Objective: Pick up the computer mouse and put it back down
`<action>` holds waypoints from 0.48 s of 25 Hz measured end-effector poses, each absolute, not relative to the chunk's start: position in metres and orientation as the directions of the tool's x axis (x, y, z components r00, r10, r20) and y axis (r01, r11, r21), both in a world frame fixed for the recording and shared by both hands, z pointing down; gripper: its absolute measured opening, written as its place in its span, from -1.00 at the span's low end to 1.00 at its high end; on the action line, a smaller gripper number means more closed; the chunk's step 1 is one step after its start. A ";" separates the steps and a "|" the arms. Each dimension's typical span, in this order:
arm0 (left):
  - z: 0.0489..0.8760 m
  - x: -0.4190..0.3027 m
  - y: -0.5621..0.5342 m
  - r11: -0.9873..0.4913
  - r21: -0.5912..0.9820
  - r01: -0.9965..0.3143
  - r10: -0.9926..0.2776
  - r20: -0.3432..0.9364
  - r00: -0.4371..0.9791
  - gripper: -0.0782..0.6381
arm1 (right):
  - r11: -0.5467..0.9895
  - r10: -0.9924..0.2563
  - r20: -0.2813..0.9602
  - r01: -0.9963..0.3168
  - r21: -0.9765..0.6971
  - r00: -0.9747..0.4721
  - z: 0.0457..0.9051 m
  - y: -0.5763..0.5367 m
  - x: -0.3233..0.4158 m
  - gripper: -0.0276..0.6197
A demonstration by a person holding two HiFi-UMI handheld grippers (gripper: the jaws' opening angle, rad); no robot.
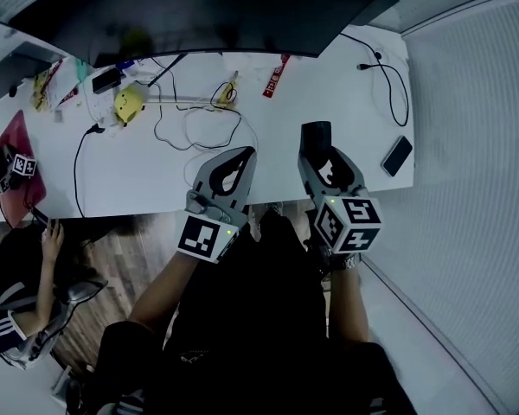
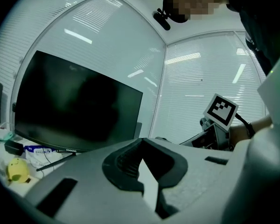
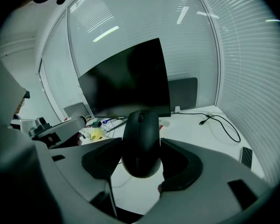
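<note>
The fingers of the right gripper [image 3: 140, 148] are clamped on the mouse [image 3: 141, 134], one pad on each long side. The mouse is black, and its wheel end points toward the monitor [image 3: 126, 78]. White desk [image 3: 196, 134] shows under its rear end, so it seems to be off the surface, but I cannot tell this for sure. From the head view the mouse is in front of the monitor, below its right part, over the near edge of the desk.

The fingers of the left gripper [image 2: 142, 141] are together at the tips. Nothing is between them; only a drop-shaped opening stays between the dark pads. This gripper is in front of the middle of the monitor, also at the near edge of the desk, and its tips point toward the screen. It is just beside the right gripper and does not touch it.

A phone [image 1: 397, 155] lies in front of the monitor, well to the right. A black cable [image 1: 389, 80] loops on the desk at the monitor's right end. A yellow toy [image 1: 128, 102] sits among thin wires below the monitor's left part.
</note>
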State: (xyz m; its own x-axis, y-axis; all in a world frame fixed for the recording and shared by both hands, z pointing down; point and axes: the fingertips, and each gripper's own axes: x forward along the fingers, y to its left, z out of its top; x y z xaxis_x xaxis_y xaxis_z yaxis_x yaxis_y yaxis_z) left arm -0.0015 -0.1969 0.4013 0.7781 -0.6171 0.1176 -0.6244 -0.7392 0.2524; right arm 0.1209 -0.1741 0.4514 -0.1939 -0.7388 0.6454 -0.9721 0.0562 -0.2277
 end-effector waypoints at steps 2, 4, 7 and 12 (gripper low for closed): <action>0.404 0.002 -0.201 -0.750 0.250 -0.613 -0.605 0.116 0.788 -0.76 | 0.047 -0.723 0.663 -0.971 -0.234 -0.194 0.464 -0.175 0.121 -0.12; 0.410 0.004 -0.204 -0.754 0.258 -0.604 -0.594 0.126 0.795 -0.76 | 0.037 -0.706 0.682 -0.972 -0.234 -0.191 0.476 -0.175 0.121 -0.12; 0.412 0.006 -0.209 -0.760 0.265 -0.594 -0.581 0.135 0.803 -0.76 | 0.022 -0.681 0.708 -0.972 -0.235 -0.187 0.493 -0.174 0.119 -0.12; 0.422 0.008 -0.217 -0.763 0.267 -0.589 -0.569 0.154 0.808 -0.76 | 0.022 -0.630 0.750 -0.971 -0.240 -0.200 0.526 -0.176 0.119 -0.12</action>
